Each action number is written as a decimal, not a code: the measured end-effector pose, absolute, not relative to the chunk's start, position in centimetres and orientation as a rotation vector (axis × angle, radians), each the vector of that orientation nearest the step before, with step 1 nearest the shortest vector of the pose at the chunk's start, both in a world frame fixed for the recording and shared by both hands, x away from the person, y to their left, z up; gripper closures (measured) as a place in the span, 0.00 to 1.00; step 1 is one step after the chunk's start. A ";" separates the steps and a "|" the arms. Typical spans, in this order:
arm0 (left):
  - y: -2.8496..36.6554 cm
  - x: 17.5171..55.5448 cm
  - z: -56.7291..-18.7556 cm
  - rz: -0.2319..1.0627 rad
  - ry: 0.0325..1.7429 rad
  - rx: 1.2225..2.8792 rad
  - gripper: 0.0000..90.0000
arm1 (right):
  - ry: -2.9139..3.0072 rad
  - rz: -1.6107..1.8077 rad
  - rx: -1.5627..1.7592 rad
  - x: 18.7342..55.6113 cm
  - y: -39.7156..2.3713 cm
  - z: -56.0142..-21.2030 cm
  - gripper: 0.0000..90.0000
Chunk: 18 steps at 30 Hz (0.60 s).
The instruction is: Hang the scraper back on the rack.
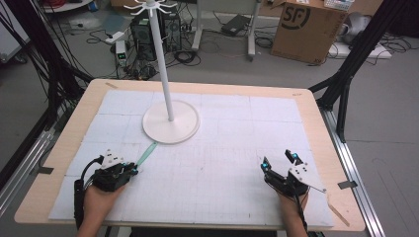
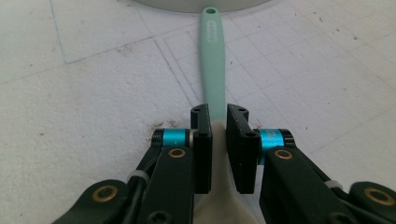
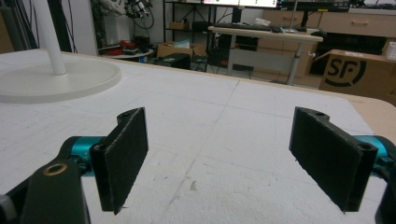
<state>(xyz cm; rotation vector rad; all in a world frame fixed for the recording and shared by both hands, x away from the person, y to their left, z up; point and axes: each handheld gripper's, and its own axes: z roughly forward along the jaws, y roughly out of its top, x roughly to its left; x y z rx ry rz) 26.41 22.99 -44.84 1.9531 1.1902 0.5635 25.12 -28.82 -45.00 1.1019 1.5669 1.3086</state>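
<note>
Spatula, one only, mint silicone handle and pale blade, lies flat on the counter with its hanging hole just short of the single white stand's base. Left claw is clamped on its neck; it looks light, slightly bendy, perhaps slick, so grip there. Right claw gapes wide, holding nothing

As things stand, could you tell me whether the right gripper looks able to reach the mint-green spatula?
Probably yes: the right gripper stands open over bare mat, nothing between it and the spatula, though the left gripper already clamps it.
</note>
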 end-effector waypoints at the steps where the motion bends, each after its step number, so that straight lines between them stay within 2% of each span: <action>1: 23.0 26.3 -44.8 0.569 1.194 1.942 0.90 | 1.565 1.307 1.102 25.2 -28.8 -45.0 0.22; 18: 23.4 26.0 -44.7 0.628 1.178 1.861 0.90 | 1.574 1.305 1.082 25.2 -28.7 -45.0 0.21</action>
